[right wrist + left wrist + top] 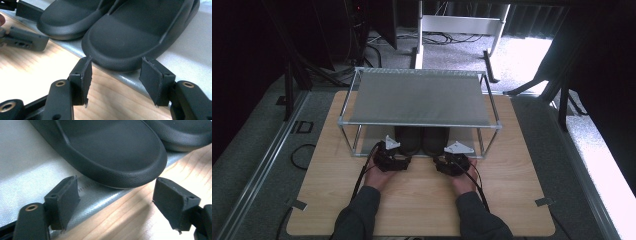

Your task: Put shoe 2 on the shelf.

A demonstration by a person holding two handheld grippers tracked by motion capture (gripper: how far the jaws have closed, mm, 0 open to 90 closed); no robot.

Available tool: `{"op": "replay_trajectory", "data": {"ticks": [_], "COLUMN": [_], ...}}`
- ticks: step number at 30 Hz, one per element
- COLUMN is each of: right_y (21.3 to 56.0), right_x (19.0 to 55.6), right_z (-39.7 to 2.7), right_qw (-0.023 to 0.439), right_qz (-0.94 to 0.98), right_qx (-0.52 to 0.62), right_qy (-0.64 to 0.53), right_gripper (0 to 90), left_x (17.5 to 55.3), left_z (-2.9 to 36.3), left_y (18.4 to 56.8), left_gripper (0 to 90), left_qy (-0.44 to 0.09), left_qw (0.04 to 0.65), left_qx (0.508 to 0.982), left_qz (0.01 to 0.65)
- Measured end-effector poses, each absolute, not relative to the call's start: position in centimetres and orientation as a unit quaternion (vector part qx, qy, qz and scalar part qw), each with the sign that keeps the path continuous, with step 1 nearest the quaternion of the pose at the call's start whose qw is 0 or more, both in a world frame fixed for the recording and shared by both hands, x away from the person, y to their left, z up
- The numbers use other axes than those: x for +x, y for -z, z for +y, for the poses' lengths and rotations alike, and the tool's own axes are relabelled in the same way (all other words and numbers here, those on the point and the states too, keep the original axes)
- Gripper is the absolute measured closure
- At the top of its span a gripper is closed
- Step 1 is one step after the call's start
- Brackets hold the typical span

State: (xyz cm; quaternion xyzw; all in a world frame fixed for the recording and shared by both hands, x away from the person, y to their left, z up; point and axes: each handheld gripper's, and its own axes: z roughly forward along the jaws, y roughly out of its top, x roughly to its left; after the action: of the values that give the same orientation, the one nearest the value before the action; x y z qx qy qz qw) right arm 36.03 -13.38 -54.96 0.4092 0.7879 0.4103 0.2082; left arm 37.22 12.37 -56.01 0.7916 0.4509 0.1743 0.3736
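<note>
At frame centre, the black rubber slippers [422, 140] are seated on the grey lower shelf [22, 170], ungripped (left gripper [116, 202] and right gripper [115, 80] gape just short of them), so either removal is judged unbegun or placement complete.

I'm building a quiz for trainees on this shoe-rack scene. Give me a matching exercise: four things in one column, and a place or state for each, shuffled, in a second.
Things:
1. left hand-held gripper
2. pair of black slippers
3. upper shelf
4. right hand-held gripper

Places or states:
A. bare grey surface
B. open, at the heel of the left slipper
C. on the lower shelf of the rack
D. open, at the heel of the right slipper

Pairs: 1-B, 2-C, 3-A, 4-D
</note>
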Motion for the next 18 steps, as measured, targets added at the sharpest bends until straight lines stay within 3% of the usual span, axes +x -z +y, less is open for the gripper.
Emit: {"op": "replay_trajectory", "data": {"ticks": [18], "right_y": [54.5], "right_x": [33.4], "right_z": [-18.2], "right_qw": [0.226], "right_qz": [0.783], "right_qx": [0.425], "right_qy": [-0.394], "right_gripper": [40.4], "left_x": [34.8], "left_z": [13.4], "left_y": [55.7], "left_gripper": [26.3], "left_qy": [-0.23], "left_qw": [0.425], "left_qx": [0.744], "left_qz": [0.461]}}
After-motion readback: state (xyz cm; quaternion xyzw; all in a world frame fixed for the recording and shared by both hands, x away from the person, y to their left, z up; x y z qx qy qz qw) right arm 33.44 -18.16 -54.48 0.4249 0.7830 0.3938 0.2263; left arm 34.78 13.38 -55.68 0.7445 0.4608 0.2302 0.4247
